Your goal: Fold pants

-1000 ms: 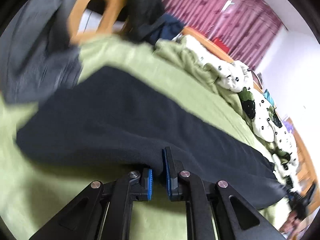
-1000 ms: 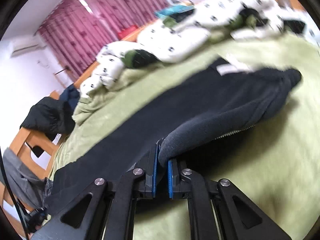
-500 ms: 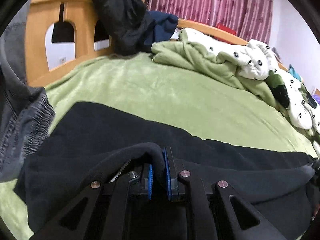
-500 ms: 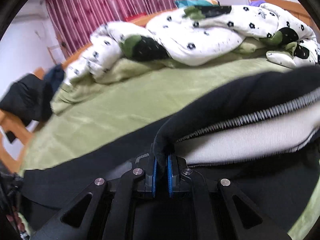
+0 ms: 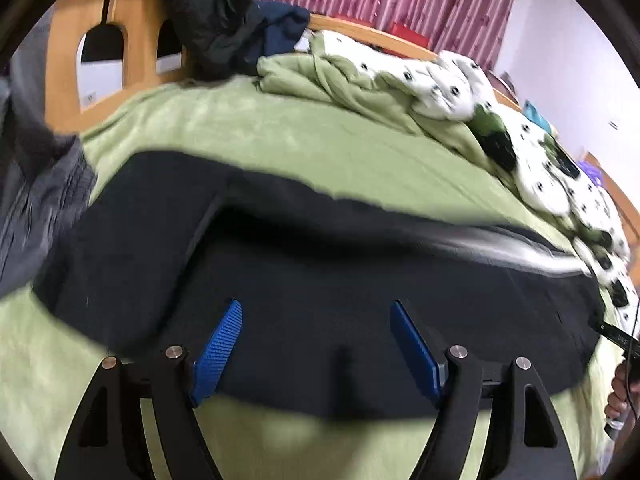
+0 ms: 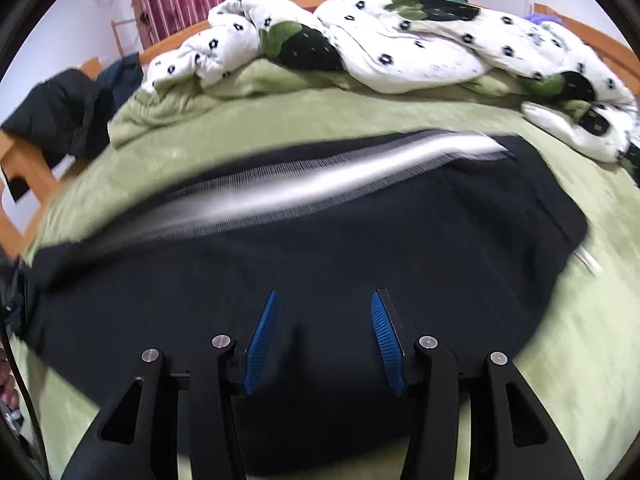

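Observation:
The black fleece pants [image 5: 320, 280] lie folded lengthwise on the green bed cover [image 5: 280, 132]. A blurred strip of their pale lining [image 6: 320, 184] shows along the far edge. My left gripper [image 5: 316, 312] is open and empty just above the pants' near edge. My right gripper [image 6: 324, 300] is open and empty over the pants [image 6: 360, 260] too. The blue pads [image 6: 262, 332] touch no cloth.
A white patterned duvet [image 6: 400, 40] is heaped along the far side of the bed. A wooden bed frame [image 5: 132, 40] with dark clothes [image 5: 216, 12] draped on it stands at the left. Grey clothing [image 5: 36, 188] lies at the left edge.
Both grippers were shut on the pants' edge and carried it over. Now both have opened and let go, and the folded layer lies on the pants.

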A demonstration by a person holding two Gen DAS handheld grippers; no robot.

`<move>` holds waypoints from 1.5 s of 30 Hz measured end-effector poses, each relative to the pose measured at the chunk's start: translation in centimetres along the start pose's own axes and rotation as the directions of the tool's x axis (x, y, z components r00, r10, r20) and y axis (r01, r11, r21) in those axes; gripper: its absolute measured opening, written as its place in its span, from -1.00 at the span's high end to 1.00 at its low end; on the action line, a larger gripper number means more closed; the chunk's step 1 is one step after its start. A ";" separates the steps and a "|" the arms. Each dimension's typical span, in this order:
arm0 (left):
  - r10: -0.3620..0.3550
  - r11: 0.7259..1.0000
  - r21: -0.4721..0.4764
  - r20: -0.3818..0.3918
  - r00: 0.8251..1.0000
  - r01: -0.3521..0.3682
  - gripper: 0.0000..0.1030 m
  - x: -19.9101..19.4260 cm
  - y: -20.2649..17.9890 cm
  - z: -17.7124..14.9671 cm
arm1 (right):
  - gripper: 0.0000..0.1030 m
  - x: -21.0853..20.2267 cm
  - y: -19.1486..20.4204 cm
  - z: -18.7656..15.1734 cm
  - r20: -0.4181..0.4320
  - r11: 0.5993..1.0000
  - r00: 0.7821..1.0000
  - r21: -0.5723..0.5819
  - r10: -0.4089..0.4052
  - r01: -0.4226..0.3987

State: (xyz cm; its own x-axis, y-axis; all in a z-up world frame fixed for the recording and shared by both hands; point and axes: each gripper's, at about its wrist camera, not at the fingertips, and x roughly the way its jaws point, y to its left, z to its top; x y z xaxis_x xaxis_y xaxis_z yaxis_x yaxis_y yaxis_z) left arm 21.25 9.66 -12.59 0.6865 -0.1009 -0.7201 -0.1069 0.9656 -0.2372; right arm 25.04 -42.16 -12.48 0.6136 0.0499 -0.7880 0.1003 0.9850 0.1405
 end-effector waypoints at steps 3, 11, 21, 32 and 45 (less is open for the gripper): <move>-0.032 0.998 -0.056 -0.030 0.999 0.030 -0.46 -1.2 1.3 -3.4 | -0.01 -1.7 -1.9 -3.0 -0.002 1.000 1.000 0.024 -0.001 0.001; -0.125 0.973 -0.201 -0.054 0.991 0.112 -0.46 0.0 4.4 -6.5 | -0.18 -0.6 -5.0 -6.6 0.019 0.981 0.996 0.172 0.084 -0.086; -0.148 0.948 -0.288 -0.029 0.989 0.134 -0.27 4.9 4.7 -2.4 | -0.22 4.8 -5.4 -3.0 0.074 0.953 0.994 0.285 0.087 -0.104; -0.057 0.977 -0.207 -0.011 0.998 0.054 0.75 1.9 2.4 -3.5 | 0.91 0.6 -6.3 -2.9 0.127 0.943 0.990 0.317 0.064 -0.102; -0.094 0.992 -0.087 -0.074 0.993 0.087 0.73 -10.0 1.6 -15.0 | 0.89 -11.5 -12.0 -17.8 0.137 0.952 0.988 0.288 0.065 -0.102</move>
State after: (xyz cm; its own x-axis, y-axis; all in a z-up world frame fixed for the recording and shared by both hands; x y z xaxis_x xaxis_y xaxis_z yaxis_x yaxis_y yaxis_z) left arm 3.39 8.64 -15.57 0.6383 -0.2087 -0.7410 -0.1083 0.9286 -0.3548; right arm 2.86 -51.65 -15.77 0.7204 0.0904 -0.6876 0.2580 0.8854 0.3868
